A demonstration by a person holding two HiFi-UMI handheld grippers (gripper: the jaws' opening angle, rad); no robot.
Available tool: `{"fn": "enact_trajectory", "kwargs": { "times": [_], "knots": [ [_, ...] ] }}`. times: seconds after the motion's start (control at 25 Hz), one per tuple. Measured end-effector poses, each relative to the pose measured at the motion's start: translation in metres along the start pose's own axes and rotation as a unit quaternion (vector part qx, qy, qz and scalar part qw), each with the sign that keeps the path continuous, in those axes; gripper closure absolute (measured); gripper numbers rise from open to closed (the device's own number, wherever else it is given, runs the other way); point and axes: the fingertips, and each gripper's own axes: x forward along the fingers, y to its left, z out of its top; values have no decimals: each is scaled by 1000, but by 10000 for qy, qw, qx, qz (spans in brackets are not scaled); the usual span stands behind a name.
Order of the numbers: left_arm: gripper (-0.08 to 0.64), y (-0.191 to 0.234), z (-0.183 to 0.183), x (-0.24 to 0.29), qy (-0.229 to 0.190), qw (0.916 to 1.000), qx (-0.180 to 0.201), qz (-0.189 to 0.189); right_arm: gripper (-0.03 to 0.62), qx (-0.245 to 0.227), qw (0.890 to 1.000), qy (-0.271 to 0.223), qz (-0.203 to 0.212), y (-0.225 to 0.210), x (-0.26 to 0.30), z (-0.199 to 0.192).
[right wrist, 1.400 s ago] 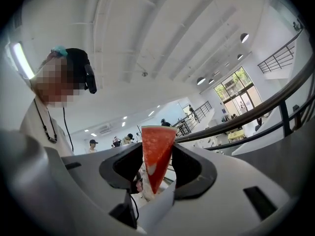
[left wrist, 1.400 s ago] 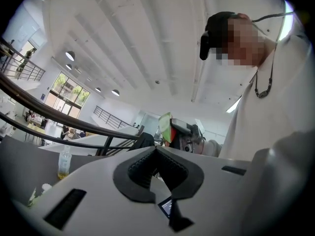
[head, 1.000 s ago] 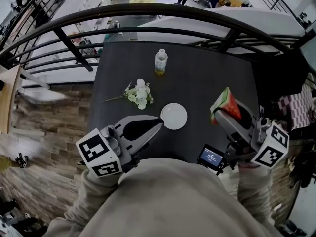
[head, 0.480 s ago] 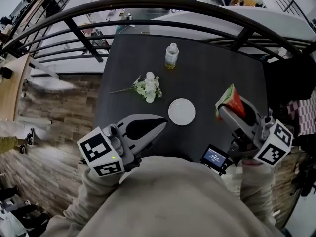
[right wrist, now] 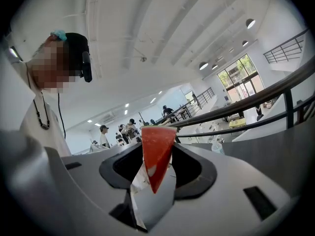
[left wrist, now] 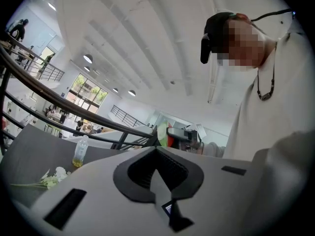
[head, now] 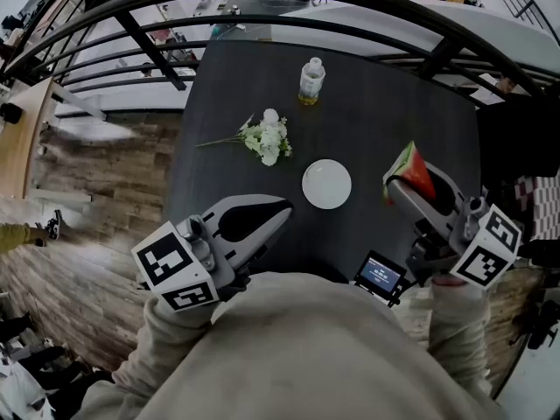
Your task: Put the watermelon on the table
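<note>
A red watermelon wedge with a green rind is clamped in my right gripper, held above the right part of the dark table. In the right gripper view the watermelon wedge stands point down between the jaws of the right gripper. My left gripper is shut and empty, hovering over the table's near left edge. The left gripper view shows the left gripper with jaws closed and the watermelon far beyond them.
A white plate lies mid-table. A white flower bunch lies to its left, a small bottle stands at the far side. A black railing runs behind the table. A small screen device sits near my body.
The view has shifted, so the table now sits lower and more to the right in the picture. My right gripper with the watermelon has drifted slightly rightward and up. The left gripper stays shut.
</note>
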Motion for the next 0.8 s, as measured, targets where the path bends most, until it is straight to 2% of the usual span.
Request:
{"fn": "enact_trajectory", "kwargs": {
  "times": [0.56, 0.8],
  "knots": [
    [557, 21, -26, -9, 206, 9995, -224, 38, 396, 240, 9990, 364, -91, -24, 24, -33],
    [557, 28, -29, -14, 136, 9992, -368, 103, 396, 270, 9978, 601, -119, -32, 37, -46]
  ]
}}
